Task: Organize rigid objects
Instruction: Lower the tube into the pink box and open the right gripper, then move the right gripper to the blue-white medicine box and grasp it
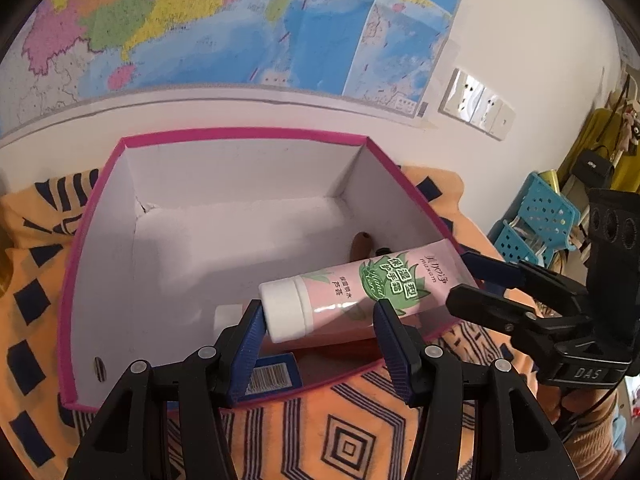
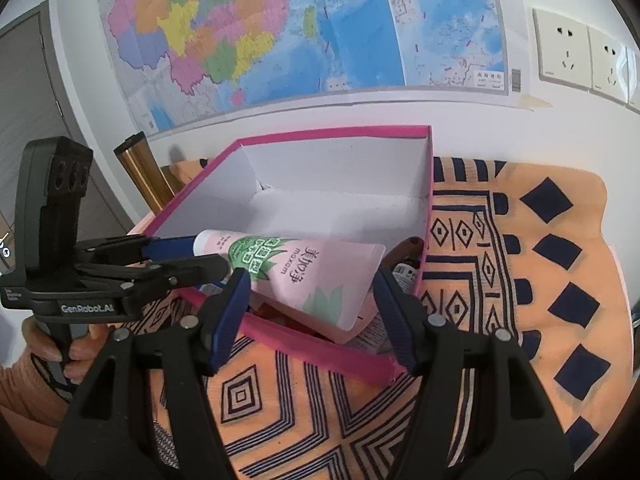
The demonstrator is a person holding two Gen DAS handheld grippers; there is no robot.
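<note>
— Where's the hand cream tube [image 1: 360, 292] now?

— In the air over the near right corner of the pink box [image 1: 240, 134], slanted and not yet set down. Both grippers have it. The left gripper [image 1: 316, 320] sits narrow across the cap end, one pad against the white cap [image 1: 284, 312] and the other against the body. The right gripper [image 2: 310, 284] stands wider, its jaws closed on the broad crimped tail [image 2: 360, 280].

— Two grips for that? It looks light.

— Light, I'd guess, but soft in the middle. A plastic tube like that gives under a squeeze, and the glossy skin may slide. The cap and the crimp are the stiff parts, so the ends are where I'd take hold of it.

— Anything under it?

— A brown thing [image 1: 362, 240] near the right wall and a blue packet with a barcode [image 1: 272, 376] by the near wall, both inside the box. Most of the floor further in is bare — that would be the easier spot for it. The box itself rests on the orange patterned cloth [image 1: 348, 440].

— Breakable?

— Hardly. The worst I'd expect is the cap popping open if it's pinched hard.
</note>
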